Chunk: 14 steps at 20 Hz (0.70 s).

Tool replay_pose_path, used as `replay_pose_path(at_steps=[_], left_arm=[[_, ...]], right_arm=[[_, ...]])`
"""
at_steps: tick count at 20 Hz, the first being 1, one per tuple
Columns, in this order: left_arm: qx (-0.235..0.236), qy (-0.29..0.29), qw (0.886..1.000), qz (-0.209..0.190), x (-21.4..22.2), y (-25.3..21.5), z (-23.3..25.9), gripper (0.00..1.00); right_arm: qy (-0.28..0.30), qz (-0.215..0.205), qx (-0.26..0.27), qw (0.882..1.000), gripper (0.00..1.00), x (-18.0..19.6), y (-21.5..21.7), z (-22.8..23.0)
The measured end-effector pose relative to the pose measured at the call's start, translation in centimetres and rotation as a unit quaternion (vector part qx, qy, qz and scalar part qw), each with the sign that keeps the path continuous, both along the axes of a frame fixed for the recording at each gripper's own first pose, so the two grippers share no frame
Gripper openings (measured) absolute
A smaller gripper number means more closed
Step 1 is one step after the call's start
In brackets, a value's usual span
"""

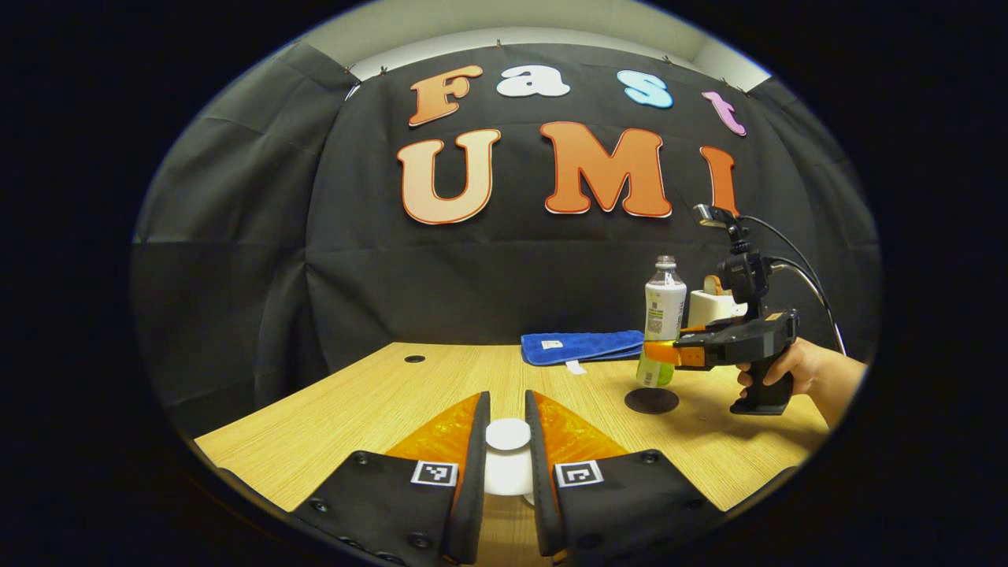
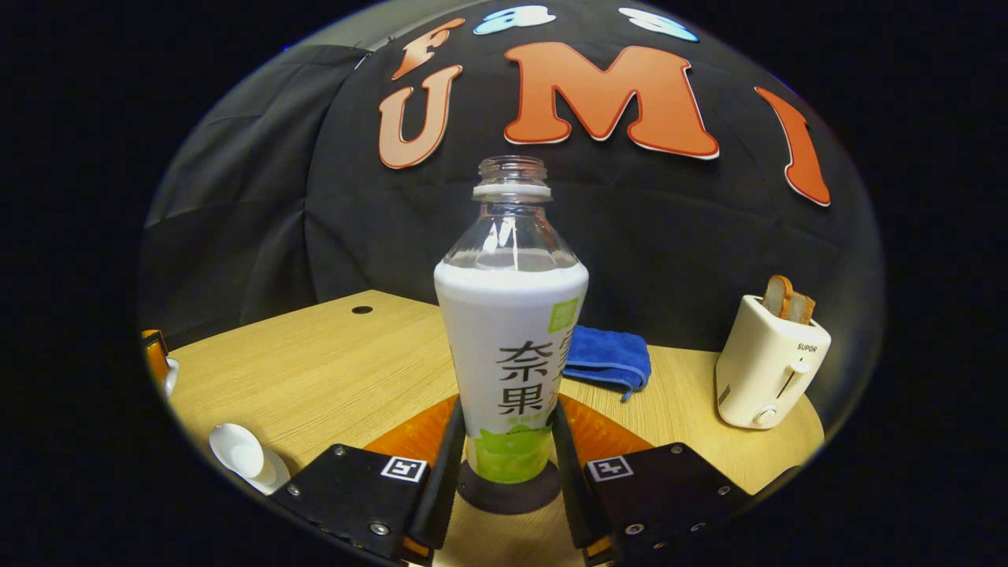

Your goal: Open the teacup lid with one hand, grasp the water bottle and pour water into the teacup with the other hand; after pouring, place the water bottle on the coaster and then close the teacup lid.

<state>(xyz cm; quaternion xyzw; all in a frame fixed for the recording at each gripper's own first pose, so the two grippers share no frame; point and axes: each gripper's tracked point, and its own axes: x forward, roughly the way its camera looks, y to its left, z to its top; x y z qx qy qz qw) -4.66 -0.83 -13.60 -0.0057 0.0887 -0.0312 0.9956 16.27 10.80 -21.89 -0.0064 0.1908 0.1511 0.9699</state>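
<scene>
Bottle placement appears to be the step in hand, judged from the layout. The uncapped clear plastic water bottle with white-and-green label (image 2: pixel 510 346) stands upright between the right tongs (image 2: pixel 504 457), whose fingers press on the lower label from both sides; in the left gripper view the same bottle (image 1: pixel 663 319) sits in the right tongs (image 1: pixel 660 352), with a hand (image 1: pixel 795 370) on the grip. The round dark coaster (image 2: pixel 508 490) lies directly under the bottle base in the right gripper view; in the left gripper view the coaster (image 1: pixel 651 400) looks slightly nearer the camera than the base, and I cannot tell whether the base touches it or hovers just above. To do this well: keep the bottle vertical, since the mouth is open, lower straight down until the base seats centred on the coaster, then spread the fingers gently and back away level so the pads do not drag the label and tip it. The left tongs (image 1: pixel 508 465) are nearly closed around a small white teacup lid knob (image 1: pixel 508 435); the fingers flank it closely, but contact on both sides is not clear enough to call. A white lidded or spoon-like piece (image 2: pixel 240 453) shows at the left edge of the right gripper view, too distorted to identify. Also on the light wooden bench (image 1: pixel 378 409): a folded blue cloth (image 1: pixel 581 346) and a cream toaster with bread slices (image 2: pixel 768 358), both well apart from the coaster.
</scene>
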Motion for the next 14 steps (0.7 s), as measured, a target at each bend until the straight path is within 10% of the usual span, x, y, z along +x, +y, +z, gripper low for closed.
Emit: replay_pose_path(at_steps=[14], left_arm=[[-0.015, 0.019, 1.000, -0.019, 0.4, -1.8, -1.6, 0.29]], right_arm=[[0.043, -0.005, -0.015, 0.999, 0.69, -1.2, -0.7, -4.1]])
